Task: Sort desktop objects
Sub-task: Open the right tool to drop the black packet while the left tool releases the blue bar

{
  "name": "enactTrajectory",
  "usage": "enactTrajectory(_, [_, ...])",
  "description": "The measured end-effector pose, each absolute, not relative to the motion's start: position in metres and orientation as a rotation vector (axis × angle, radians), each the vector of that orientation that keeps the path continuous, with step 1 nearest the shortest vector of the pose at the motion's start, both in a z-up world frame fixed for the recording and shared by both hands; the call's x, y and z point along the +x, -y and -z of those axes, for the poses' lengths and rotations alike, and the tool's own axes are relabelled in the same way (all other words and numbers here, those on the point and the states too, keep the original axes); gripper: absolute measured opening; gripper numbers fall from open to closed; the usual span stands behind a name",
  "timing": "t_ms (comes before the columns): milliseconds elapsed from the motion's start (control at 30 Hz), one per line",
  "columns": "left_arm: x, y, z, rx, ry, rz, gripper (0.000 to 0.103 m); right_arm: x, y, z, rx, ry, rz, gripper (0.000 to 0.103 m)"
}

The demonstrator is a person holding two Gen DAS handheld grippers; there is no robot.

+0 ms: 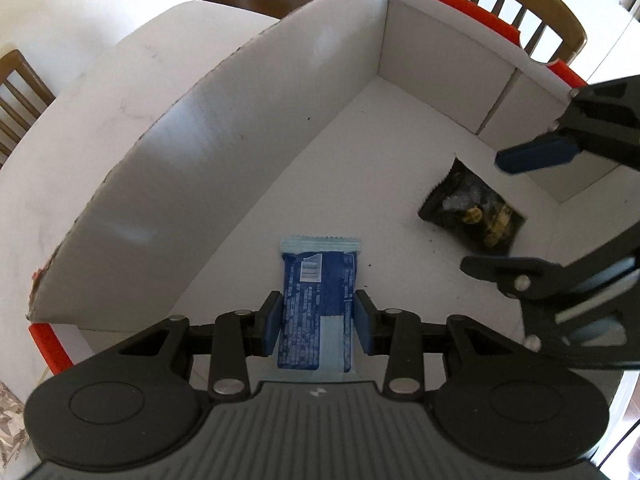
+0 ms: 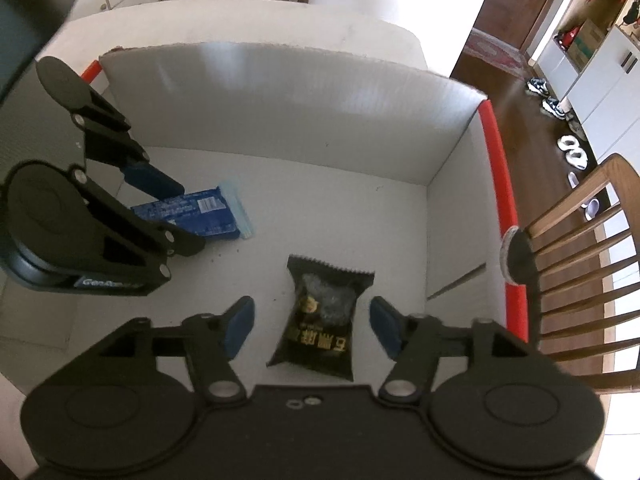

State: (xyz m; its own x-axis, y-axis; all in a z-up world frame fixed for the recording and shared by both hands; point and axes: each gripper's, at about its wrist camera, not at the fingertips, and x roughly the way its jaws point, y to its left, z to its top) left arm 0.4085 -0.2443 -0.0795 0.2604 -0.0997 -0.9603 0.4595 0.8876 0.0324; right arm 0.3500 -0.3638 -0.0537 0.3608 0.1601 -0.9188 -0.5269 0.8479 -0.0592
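Two snack packs are inside the white box (image 1: 224, 128) with the red edge, which sits on the table (image 1: 100, 80).

My left tool (image 1: 316, 322) is clenched on the blue pack (image 1: 314, 304). Both blue pads press on its long sides, and the pack hangs down over the box floor, close to the tall white wall. From my right side, the blue pack (image 2: 196, 216) looks like it is low over the floor, but I cannot tell if its far end touches.

My right tool (image 2: 312, 326) is open. Its pads stand well apart, and the black pack (image 2: 324, 316) sits between them with nothing pressing on it. The black pack (image 1: 476, 212) looks blurry, so I think it may be dropping or just landed on the floor of the box.

What could go wrong? My two tools are near each other inside one box. If I lift or turn one without looking, the black arms could bump. The blue pack is thin and slippery, and I only pinch it at the sides, so it could bend and slide out crooked. If I let go while it leans on the wall, it may stand up on its edge and not lie flat. The black pack could also catch on my right pads as I pull away.
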Motion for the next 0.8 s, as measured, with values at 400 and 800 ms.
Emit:
enactTrajectory(400, [0.412,0.250,0.072,0.337,-1.259,0.394,0.040,0.345,0.370,0.041,-0.353,-1.096,-0.466,0.066])
enactTrajectory(800, [0.374,0.218,0.026,0.228,-1.166,0.423,0.040,0.329,0.379,0.024,-0.323,-1.047,-0.467,0.066])
